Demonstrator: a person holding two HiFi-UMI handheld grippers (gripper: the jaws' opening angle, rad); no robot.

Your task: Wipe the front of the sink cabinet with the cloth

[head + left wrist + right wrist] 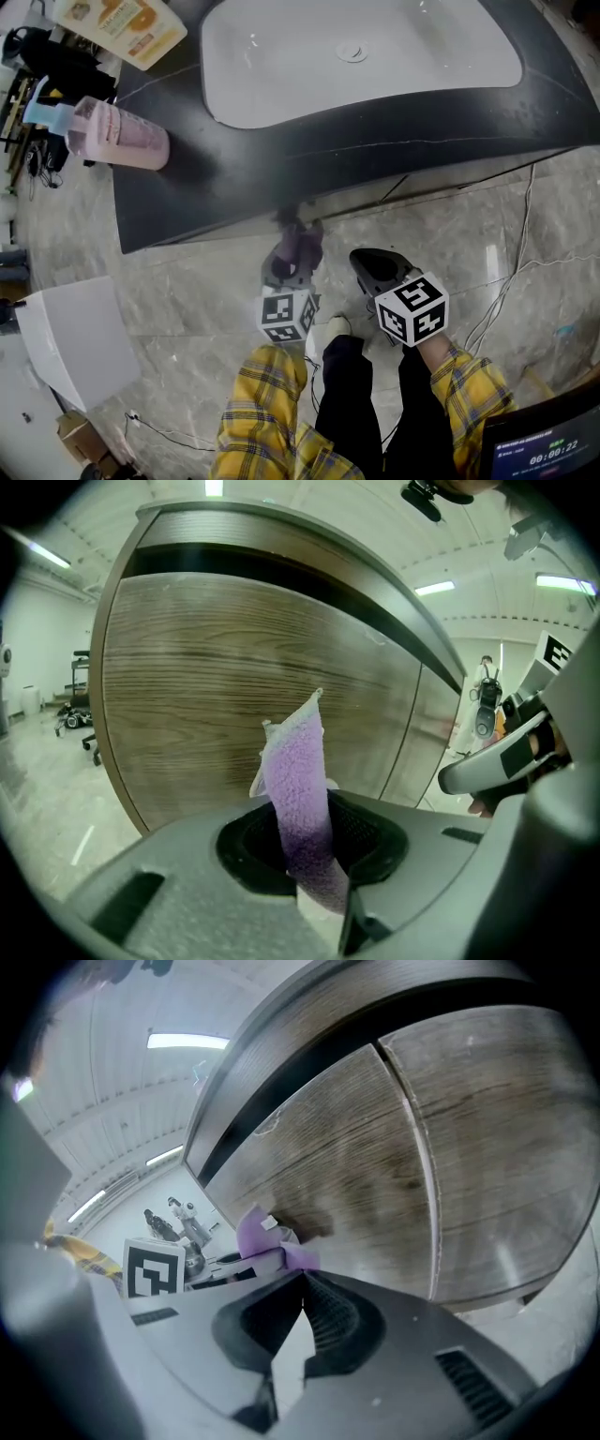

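Jaws of the left gripper (314,860) pinch a fluffy purple cloth (296,780), free end facing the brown wood-grain sink cabinet front (187,714) for wiping; right gripper (303,1283) idles, jaws together, empty.

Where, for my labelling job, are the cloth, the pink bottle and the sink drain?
cloth (298,789), left gripper view, middle of the purple strip.
pink bottle (122,136), head view, middle of its body.
sink drain (352,52), head view, its metal centre.

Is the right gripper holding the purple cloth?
No, the right gripper has its jaws together on nothing; the purple cloth is clamped in the left gripper.
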